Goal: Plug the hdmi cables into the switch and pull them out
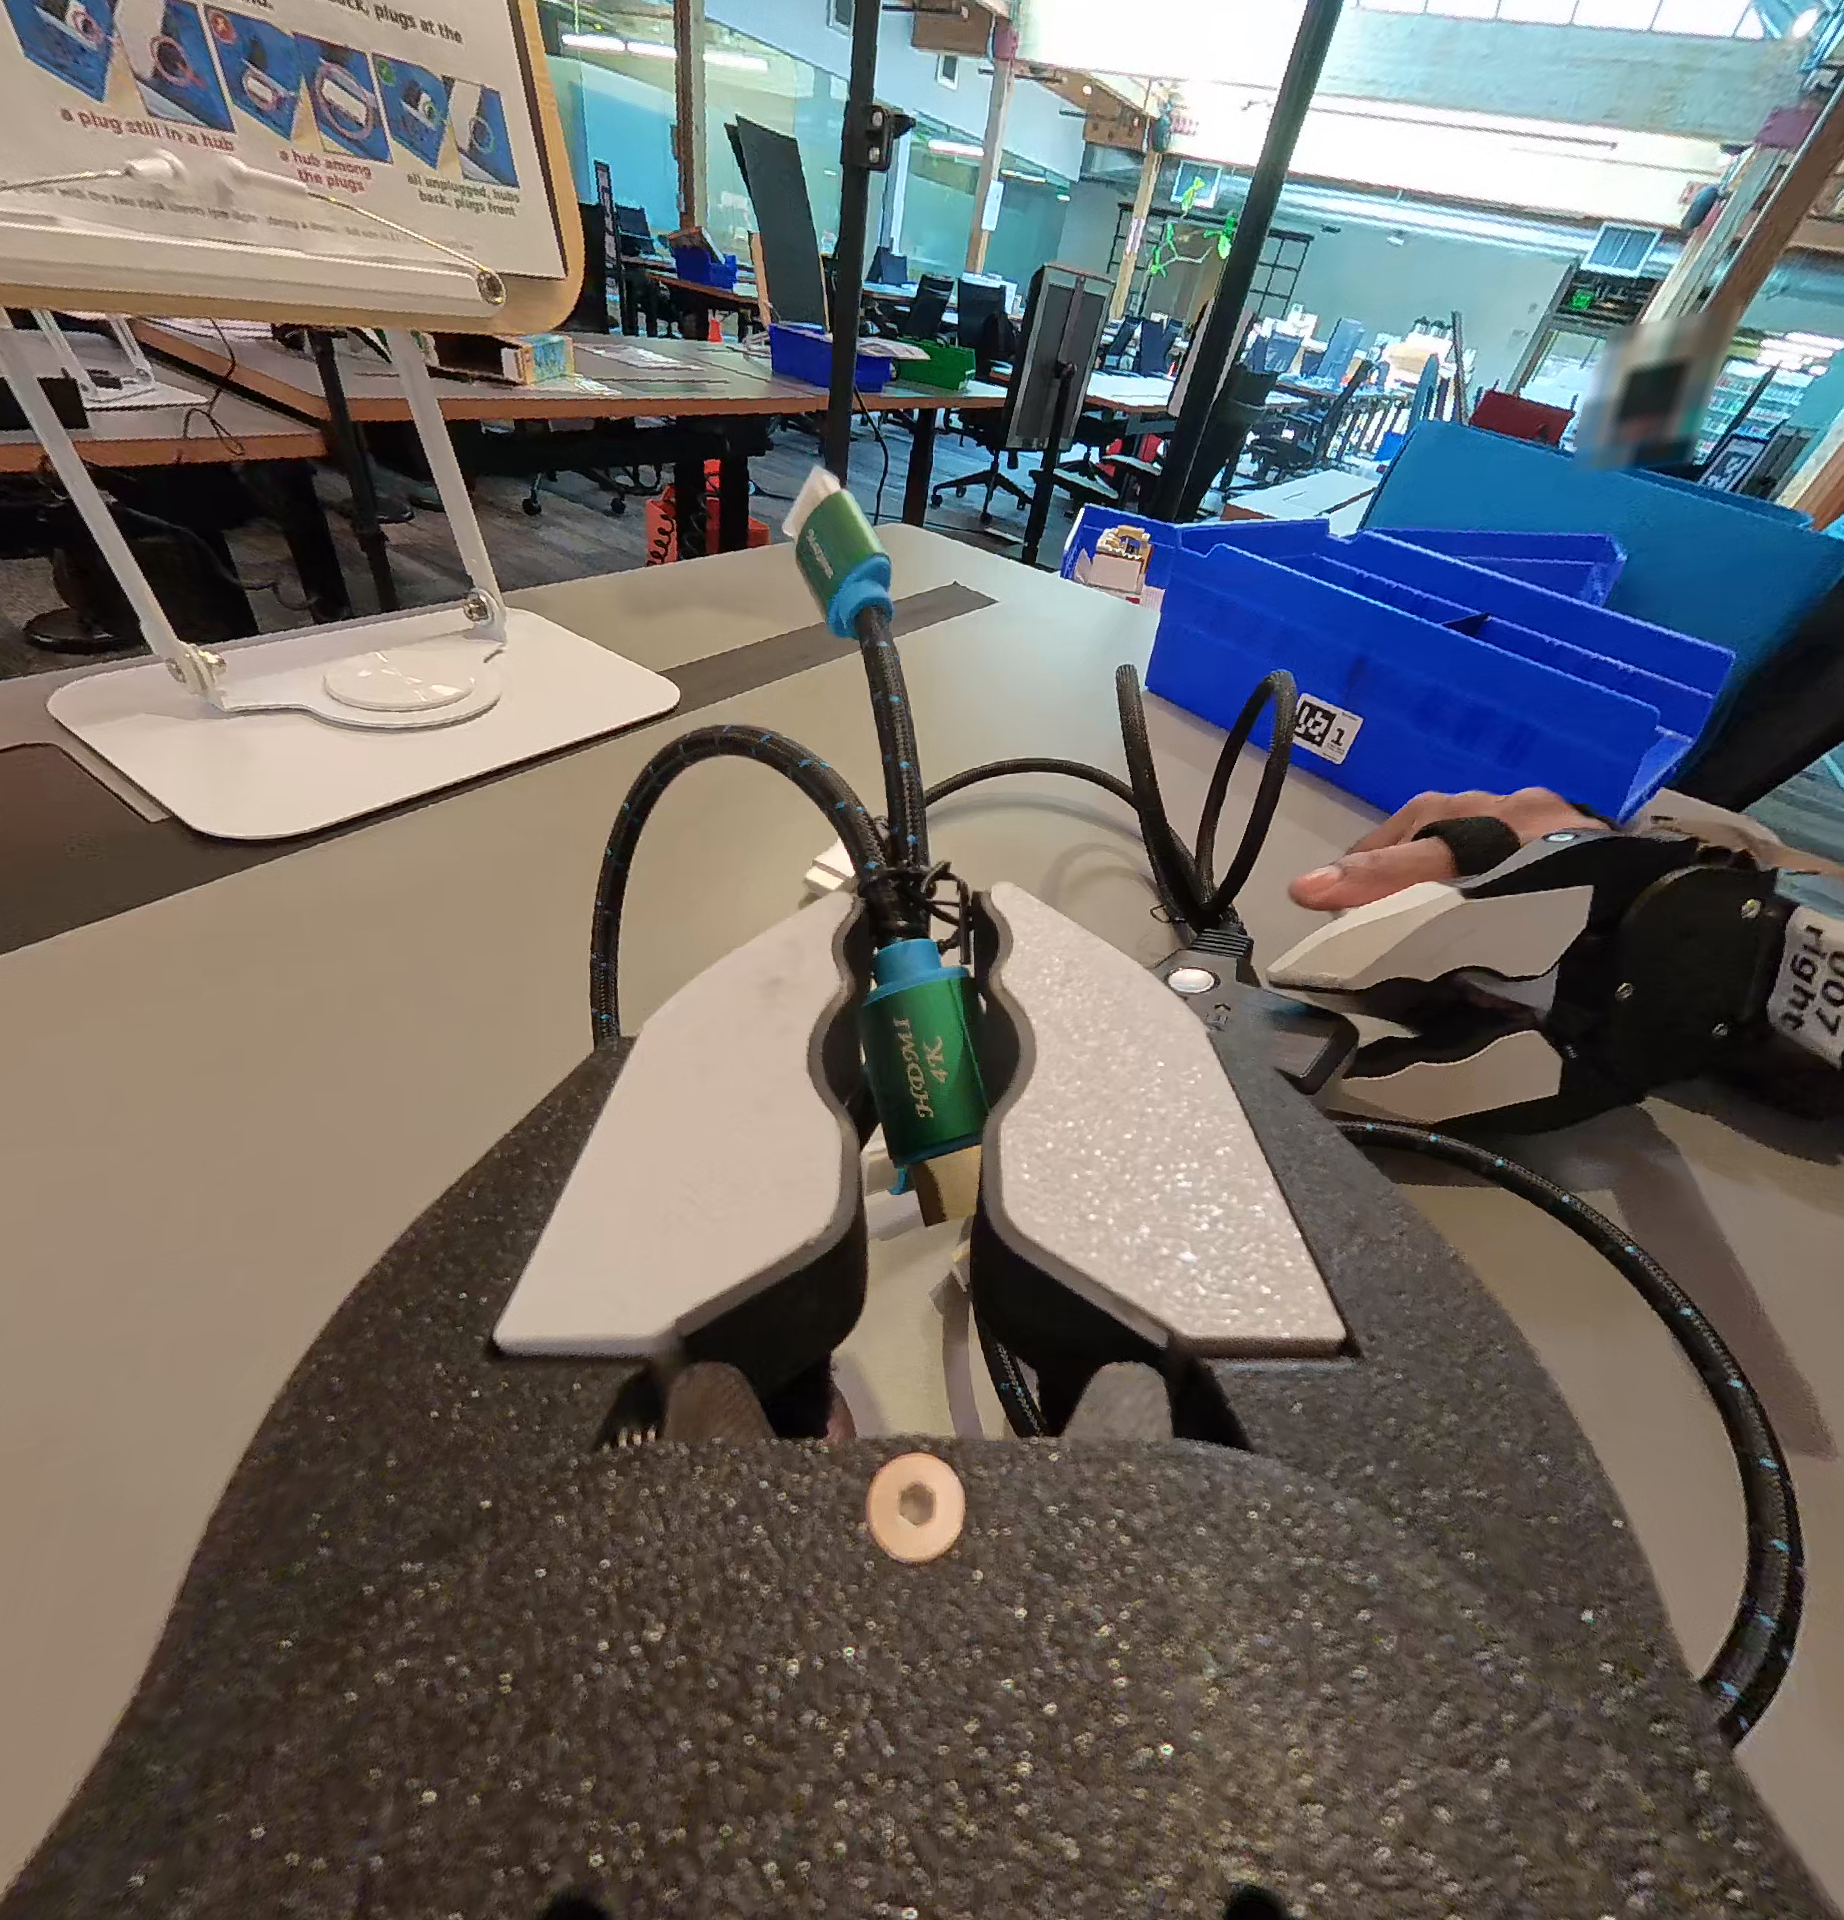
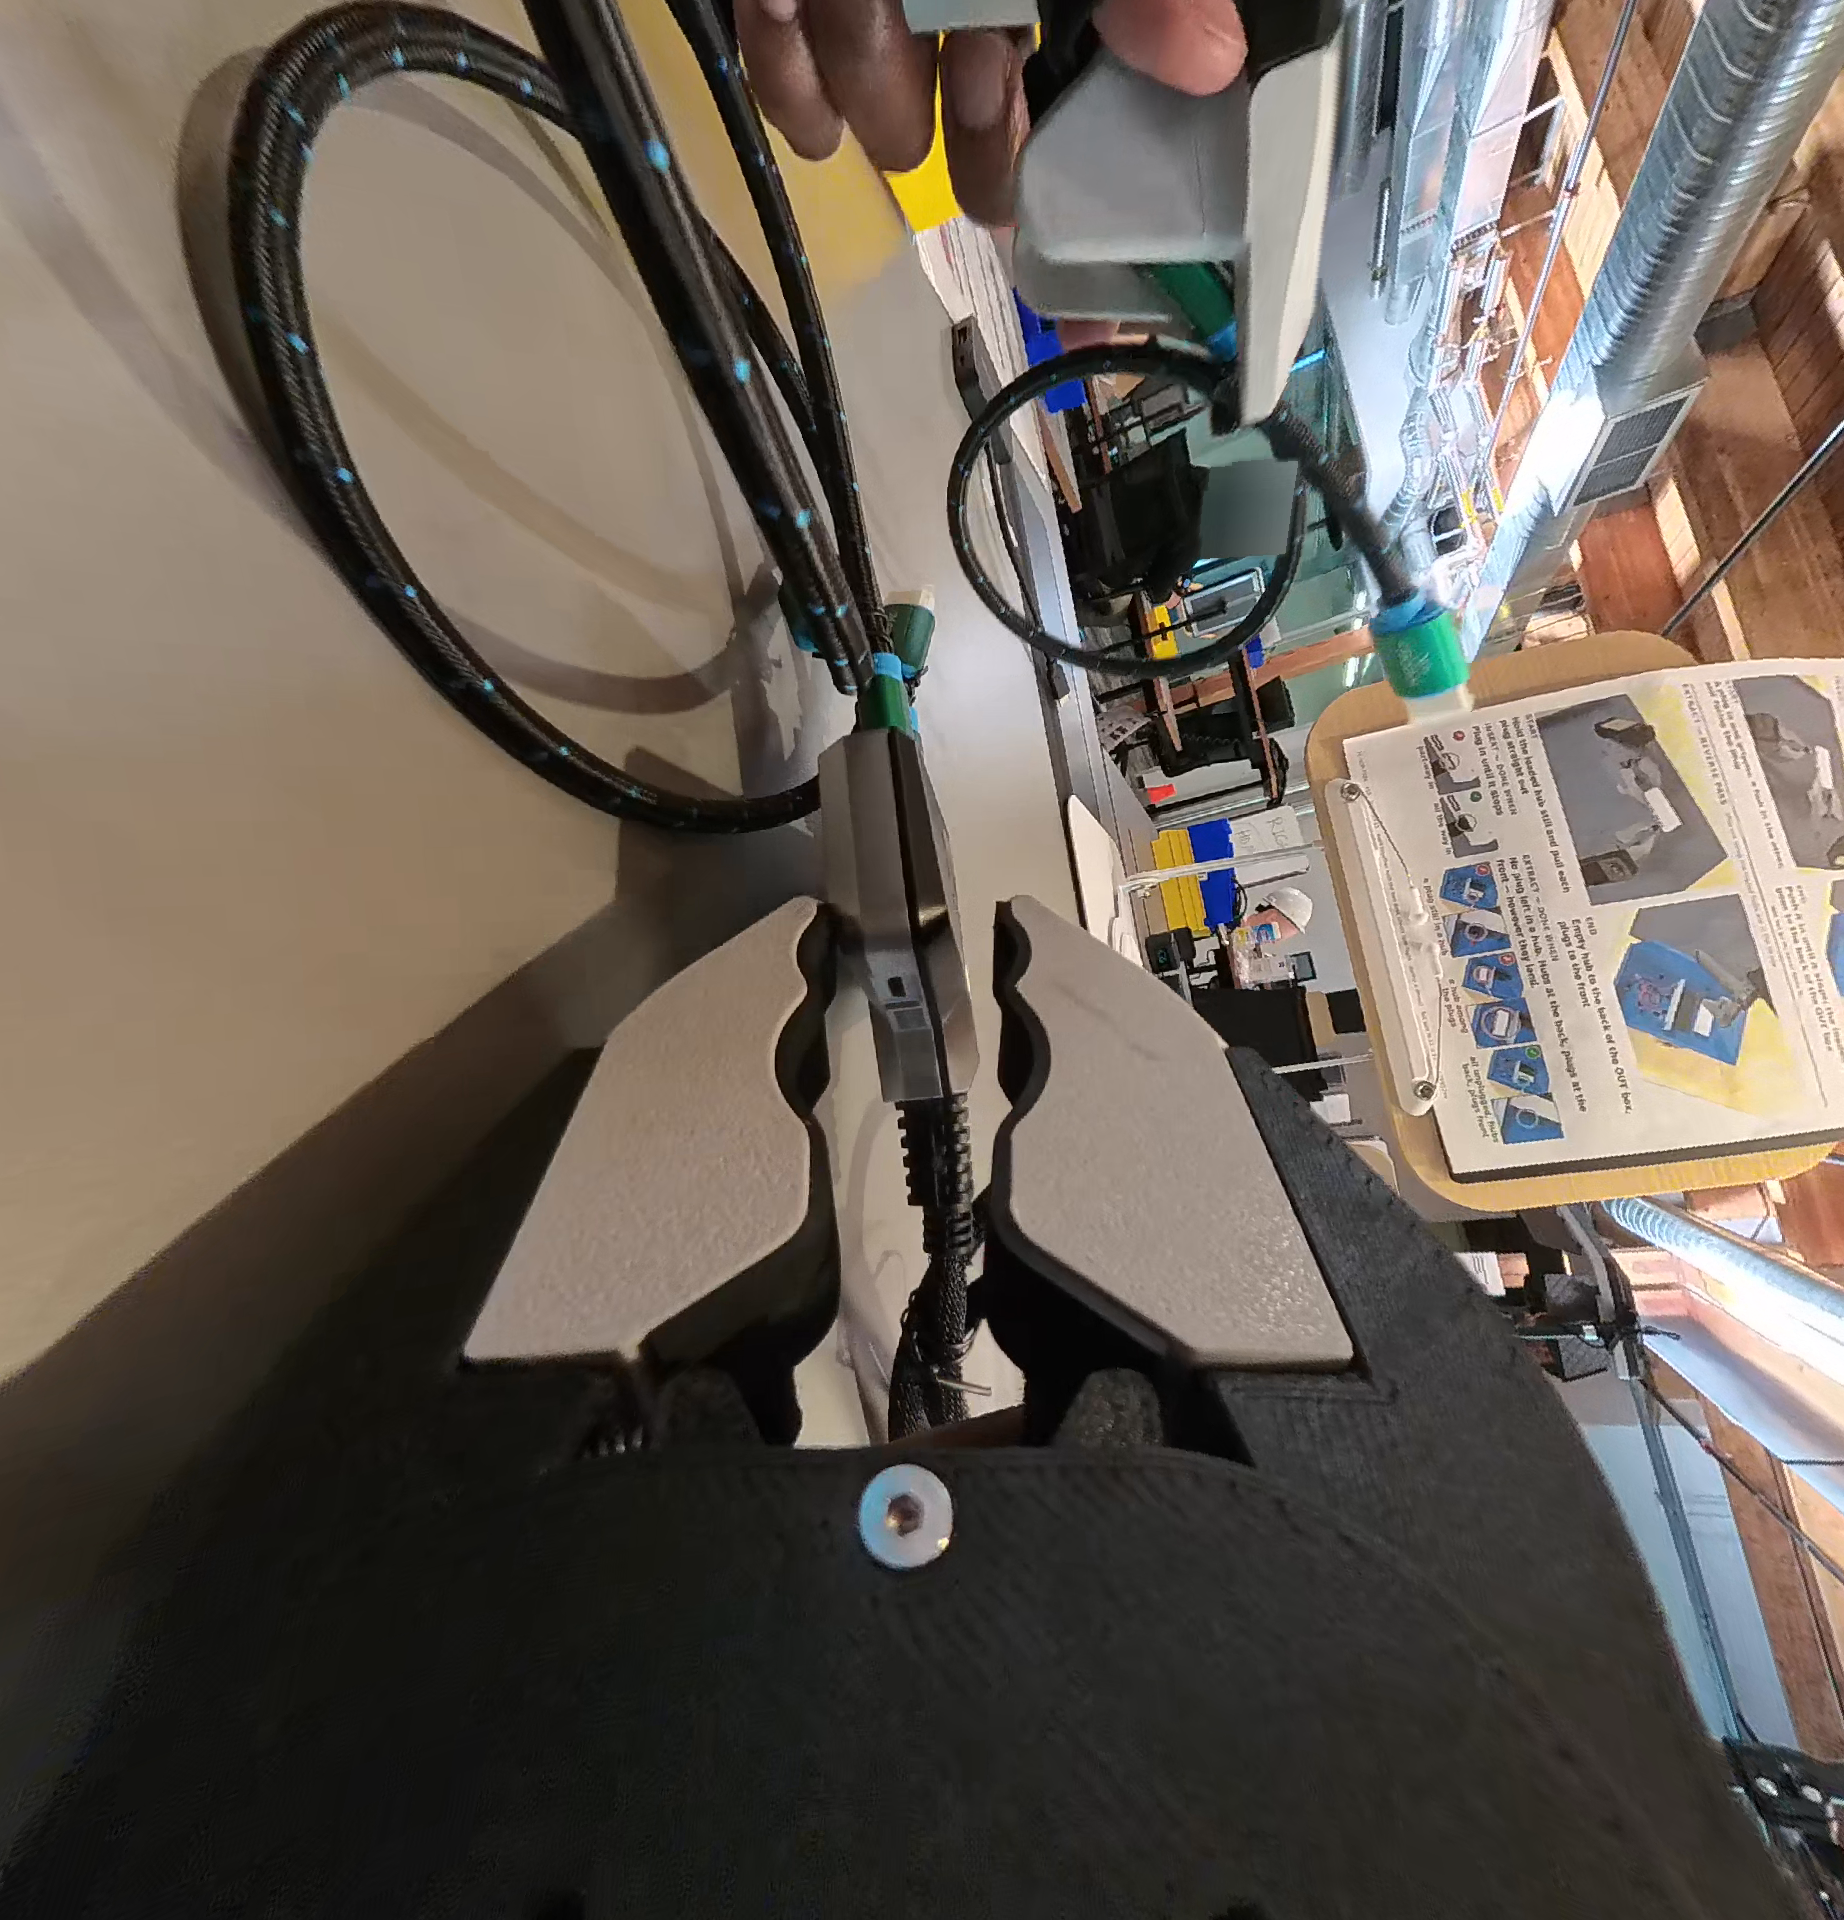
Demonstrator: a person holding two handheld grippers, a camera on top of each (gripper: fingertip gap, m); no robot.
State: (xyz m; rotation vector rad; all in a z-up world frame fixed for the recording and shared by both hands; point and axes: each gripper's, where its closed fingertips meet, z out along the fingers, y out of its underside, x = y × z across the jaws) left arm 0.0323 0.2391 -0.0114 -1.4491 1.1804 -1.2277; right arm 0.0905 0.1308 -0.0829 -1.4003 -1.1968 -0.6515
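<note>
Nearest us, the left gripper (image 1: 923, 914) is clamped on a green plug (image 1: 923, 1070). Both grey fingers (image 1: 710, 1122) press its metal sleeve, the gold tip points back toward the handle, and the plug is up off the worktop (image 1: 274, 1039). That plug is free, not in any socket. Its black braided cable (image 1: 627, 862) loops out just past the fingertips, tied in a bundle. The cable's other green plug (image 1: 840, 561) stands up in the air beyond them, free as well.

Off to the right of that gripper, the right gripper (image 2: 907, 914) lies low on its side, a hand (image 1: 1417, 842) strapped to it. A dark grey hub (image 2: 887, 862) sits between its fingers. One pad touches the hub, but I can see a sliver of worktop between the hub and the other pad, so this gripper is parted and not squeezing.

Just past its fingertips, a second green plug (image 2: 887, 707) looks seated in the hub's far end, its long braided cable (image 2: 305, 416) coiling away across the worktop. So one plug is out and in hand, and one appears to be plugged in.

Farther back, a blue bin (image 1: 1417, 644) sits beyond the right gripper. A white stand (image 1: 378, 717) carrying a printed sheet is ahead and left of the left gripper.
</note>
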